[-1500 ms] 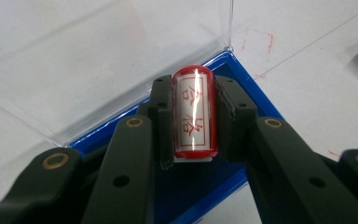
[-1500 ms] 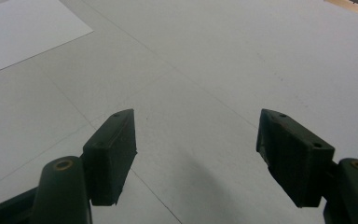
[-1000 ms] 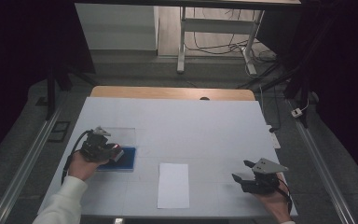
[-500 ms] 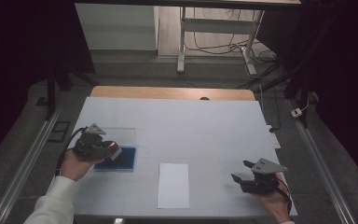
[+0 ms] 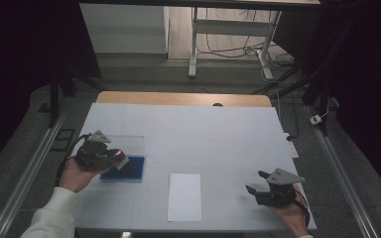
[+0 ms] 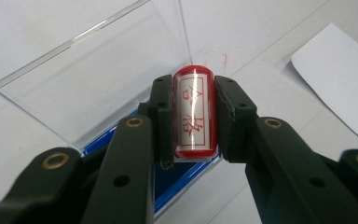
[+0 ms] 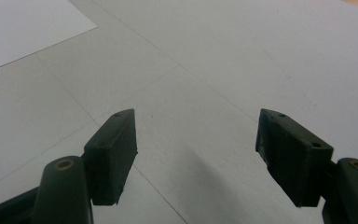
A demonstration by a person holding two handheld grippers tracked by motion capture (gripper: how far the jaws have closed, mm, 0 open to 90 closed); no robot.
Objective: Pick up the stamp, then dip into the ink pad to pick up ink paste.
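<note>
Two claws | left claw clamps red stamp | right claw agape | white table

I am seeing red characters inside a red rectangular frame on the face of the stamp, running lengthwise along it; they look like seal script, and I am not managing to read them. A faint red printed corner mark is showing on the table just beyond.
</note>
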